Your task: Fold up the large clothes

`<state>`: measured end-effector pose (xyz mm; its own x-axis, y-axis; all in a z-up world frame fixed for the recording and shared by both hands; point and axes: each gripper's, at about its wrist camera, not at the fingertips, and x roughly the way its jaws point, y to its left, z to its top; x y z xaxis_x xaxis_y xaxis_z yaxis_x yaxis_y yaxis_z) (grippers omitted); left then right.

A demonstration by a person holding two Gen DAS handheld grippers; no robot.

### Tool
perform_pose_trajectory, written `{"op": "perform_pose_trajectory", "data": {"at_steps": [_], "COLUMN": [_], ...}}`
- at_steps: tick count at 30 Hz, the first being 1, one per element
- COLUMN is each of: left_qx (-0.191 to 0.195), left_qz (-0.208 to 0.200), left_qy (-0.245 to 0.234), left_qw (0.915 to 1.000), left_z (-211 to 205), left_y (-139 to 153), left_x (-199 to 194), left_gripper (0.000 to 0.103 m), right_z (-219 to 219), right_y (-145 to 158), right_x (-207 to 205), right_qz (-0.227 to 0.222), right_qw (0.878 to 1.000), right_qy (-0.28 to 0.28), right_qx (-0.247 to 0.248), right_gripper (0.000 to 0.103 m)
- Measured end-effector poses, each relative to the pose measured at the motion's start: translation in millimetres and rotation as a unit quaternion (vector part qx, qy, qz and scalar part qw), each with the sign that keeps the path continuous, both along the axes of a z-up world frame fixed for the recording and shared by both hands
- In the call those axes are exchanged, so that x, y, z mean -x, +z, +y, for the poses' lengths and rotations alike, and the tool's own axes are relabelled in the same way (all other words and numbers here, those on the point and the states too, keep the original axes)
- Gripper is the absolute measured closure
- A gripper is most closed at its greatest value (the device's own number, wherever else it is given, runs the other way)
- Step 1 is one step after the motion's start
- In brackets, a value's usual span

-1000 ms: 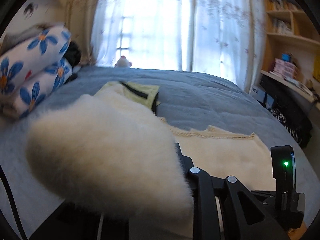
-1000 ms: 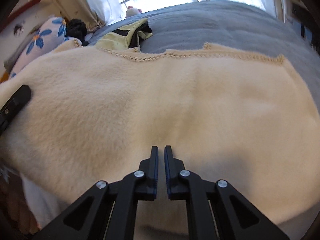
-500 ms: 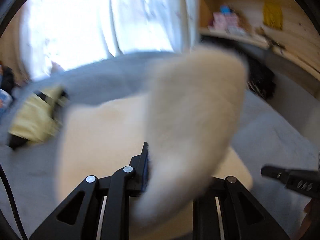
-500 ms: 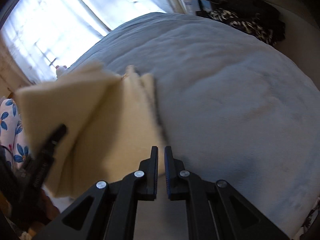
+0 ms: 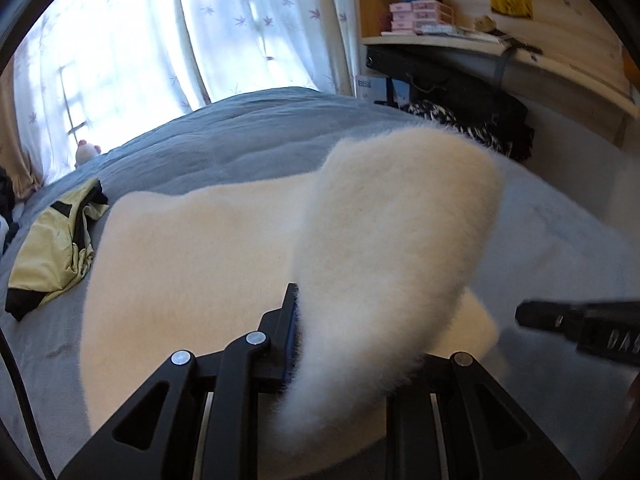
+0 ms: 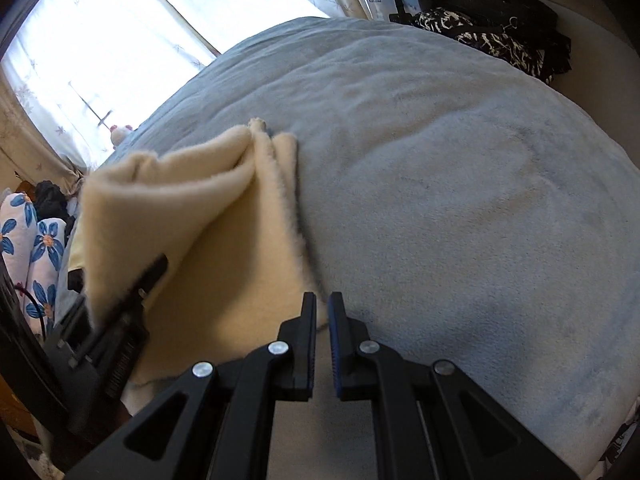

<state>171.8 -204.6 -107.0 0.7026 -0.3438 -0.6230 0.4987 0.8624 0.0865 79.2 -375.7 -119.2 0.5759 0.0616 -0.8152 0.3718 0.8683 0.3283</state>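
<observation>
The left gripper [image 5: 336, 340] is clamping a thick flap of the cream fleece garment [image 5: 192, 272], its 2 jaws closing on the pile; the fluffy flap is rising from between them and hiding the right-hand finger, while the left-hand finger [image 5: 289, 320] is showing its blue pad against the fleece. The right gripper [image 6: 319, 344] is sitting with its 2 jaws nearly together, only a narrow slit showing between the blue pads, and nothing is lying in that slit; its tips are hovering just at the near right corner of the garment, and whether they are touching the fabric cannot be told.

The cream fleece garment is lying spread on the grey-blue bedcover [image 6: 460, 184], with the held part lifted and folding over the flat part. In the right wrist view the raised layer is arching above the lower layers, and the garment's right edge is running up from the gripper tips toward a small knotted end.

Beside the garment's far left side a yellow-green and black garment [image 5: 52, 252] is lying crumpled on the bedcover. Blue-flowered pillows [image 6: 36, 256] are piled at the left. Sheer curtains [image 5: 160, 40] are hanging behind the bed, and wooden shelves [image 5: 460, 20] are standing at the right.
</observation>
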Motion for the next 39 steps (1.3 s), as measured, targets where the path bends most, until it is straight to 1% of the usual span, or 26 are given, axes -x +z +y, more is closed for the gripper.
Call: {"op": "perform_pose_trajectory", "data": {"at_steps": [2, 4, 5, 6, 7, 8, 9, 10, 11, 12, 13, 15, 18, 19, 20, 22, 24, 26, 27, 30, 32, 33, 34, 35, 37, 39], "left_qx": [-0.017, -0.02, -0.02, -0.019, -0.012, -0.001, 0.015, 0.034, 0.051, 0.059, 0.072, 0.089, 0.125, 0.14, 0.157, 0.17, 0.169, 0.178, 0.18, 0.182, 0.189, 0.195, 0.199, 0.202, 0.205, 0.203], "left_qz": [-0.005, -0.001, 0.008, 0.016, 0.038, 0.058, 0.076, 0.093, 0.108, 0.116, 0.12, 0.122, 0.142, 0.15, 0.16, 0.171, 0.192, 0.207, 0.213, 0.228, 0.238, 0.244, 0.248, 0.251, 0.255, 0.258], "left_qy": [-0.009, -0.017, -0.023, -0.028, -0.046, -0.062, -0.072, -0.08, -0.09, -0.094, -0.092, -0.072, -0.02, -0.003, 0.024, 0.073, 0.116, 0.138, 0.145, 0.145, 0.14, 0.136, 0.134, 0.132, 0.131, 0.129], "left_qw": [0.9998, 0.9997, 0.9995, 0.9993, 0.9981, 0.9964, 0.9944, 0.9919, 0.9888, 0.987, 0.9858, 0.9859, 0.9818, 0.9788, 0.9743, 0.9677, 0.9597, 0.9518, 0.9493, 0.9454, 0.9425, 0.9403, 0.9385, 0.9375, 0.9358, 0.9357], "left_z": [-2, 1, 3, 4, 7, 11, 15, 20, 25, 28, 35, 53, 92, 107, 126, 155, 178, 195, 201, 204, 202, 202, 200, 200, 198, 196], "left_y": [-7, -5, -2, 1, 5, 8, 13, 17, 21, 23, 29, 34, 38, 37, 35, 28, 16, 6, 2, -11, -19, -22, -24, -24, -24, -25], "left_x": [6, 8, 7, 7, 8, 10, 14, 20, 24, 29, 35, 39, 31, 26, 18, 3, -10, -20, -22, -29, -35, -36, -41, -43, -42, -49], "left_gripper": [0.083, 0.082, 0.076, 0.063, 0.054, 0.032, 0.017, 0.014, 0.013, 0.013, 0.013, 0.013, 0.013, 0.013, 0.013, 0.013, 0.014, 0.014, 0.014, 0.014, 0.014, 0.014, 0.013, 0.013, 0.013, 0.014], "right_z": [-1, -2, -2, -3, -3, -3, -2, -2, -1, -1, -1, -2, -4, -5, -4, -1, 6, 16, 20, 32, 35, 35, 36, 37, 37, 35], "right_y": [-2, -3, -2, -2, -1, 2, 5, 10, 15, 20, 26, 36, 50, 55, 58, 63, 65, 62, 59, 41, 28, 21, 12, 6, 1, 9], "right_x": [0, -1, -2, -2, -3, -4, -4, -4, -3, -3, -3, -4, -10, -13, -17, -25, -38, -55, -63, -93, -108, -113, -121, -125, -125, -116], "right_qz": [0.009, 0.016, 0.019, 0.021, 0.024, 0.024, 0.021, 0.016, 0.007, -0.002, -0.009, -0.021, -0.04, -0.046, -0.052, -0.056, -0.052, -0.04, -0.033, -0.004, 0.007, 0.011, 0.018, 0.024, 0.023, -0.003], "right_qw": [1.0, 1.0, 1.0, 1.0, 1.0, 1.0, 1.0, 1.0, 1.0, 1.0, 1.0, 0.999, 0.997, 0.996, 0.995, 0.992, 0.99, 0.988, 0.987, 0.984, 0.982, 0.981, 0.98, 0.98, 0.981, 0.982], "right_qy": [0.002, 0.004, 0.006, 0.007, 0.009, 0.009, 0.009, 0.012, 0.015, 0.019, 0.021, 0.023, 0.039, 0.045, 0.053, 0.068, 0.09, 0.115, 0.124, 0.154, 0.16, 0.162, 0.164, 0.167, 0.165, 0.162], "right_qx": [-0.001, -0.002, -0.005, -0.007, -0.009, -0.007, -0.004, -0.002, -0.001, -0.001, -0.002, -0.013, -0.044, -0.057, -0.071, -0.086, -0.095, -0.096, -0.092, -0.094, -0.101, -0.105, -0.11, -0.108, -0.102, -0.102], "right_gripper": [0.096, 0.096, 0.096, 0.095, 0.092, 0.086, 0.083, 0.076, 0.072, 0.072, 0.072, 0.072, 0.072, 0.069, 0.063, 0.058, 0.058, 0.058, 0.058, 0.058, 0.059, 0.061, 0.071, 0.08, 0.084, 0.086]}}
